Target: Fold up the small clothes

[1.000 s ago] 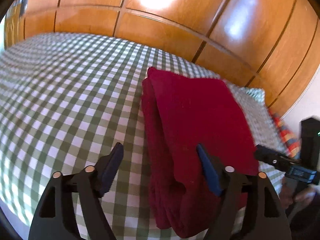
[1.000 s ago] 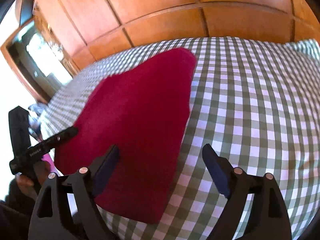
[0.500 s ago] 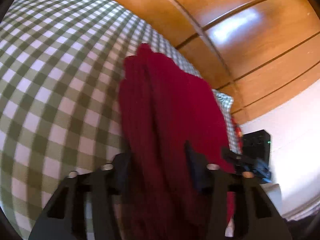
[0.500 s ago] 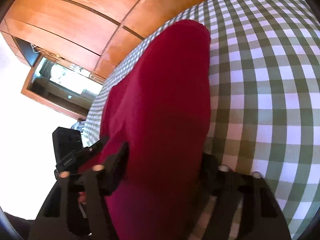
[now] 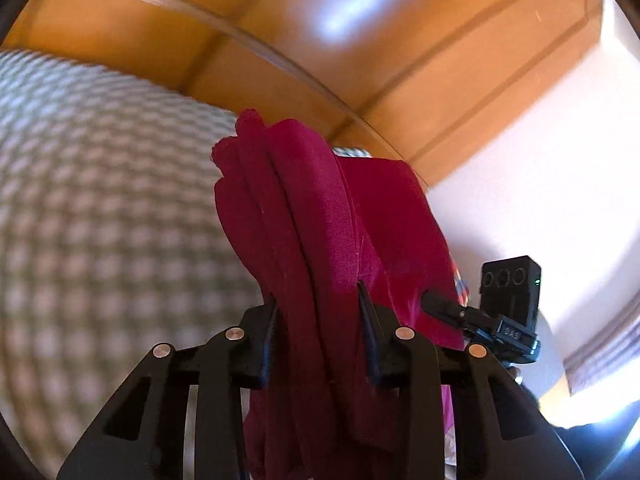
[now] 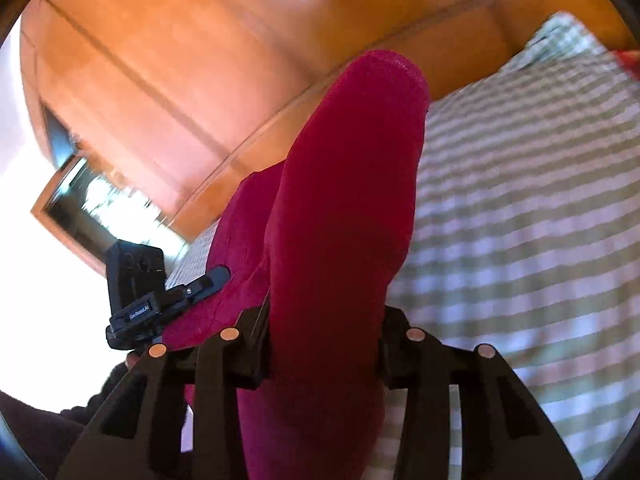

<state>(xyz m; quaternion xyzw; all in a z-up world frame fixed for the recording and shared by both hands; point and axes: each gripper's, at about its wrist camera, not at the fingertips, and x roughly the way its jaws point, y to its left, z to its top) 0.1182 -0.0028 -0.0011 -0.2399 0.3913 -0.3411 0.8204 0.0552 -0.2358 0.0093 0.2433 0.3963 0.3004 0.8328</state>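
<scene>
Both grippers closing on the red cloth (image 5: 320, 220) now: left gripper (image 5: 318, 320) pinches the layered edge, right gripper (image 6: 324, 320) clamps the rolled fold. Cloth rises off the checked bed (image 6: 520, 220), long axis running straight ahead from both jaws, each hand equally near.

The garment (image 5: 320, 216) is a dark red knit piece, folded into several layers whose edges show as long parallel ridges in the left wrist view. It is bunched and lifted, running lengthways away from both cameras, its far end rounded over like a soft roll (image 6: 360, 152) in the right wrist view. One long side is squeezed into a thick bundle, the other into a smoother fold. Beneath and beside it lies the green-and-white checked bedspread (image 5: 100, 208); whether the far end touches it cannot be told.
</scene>
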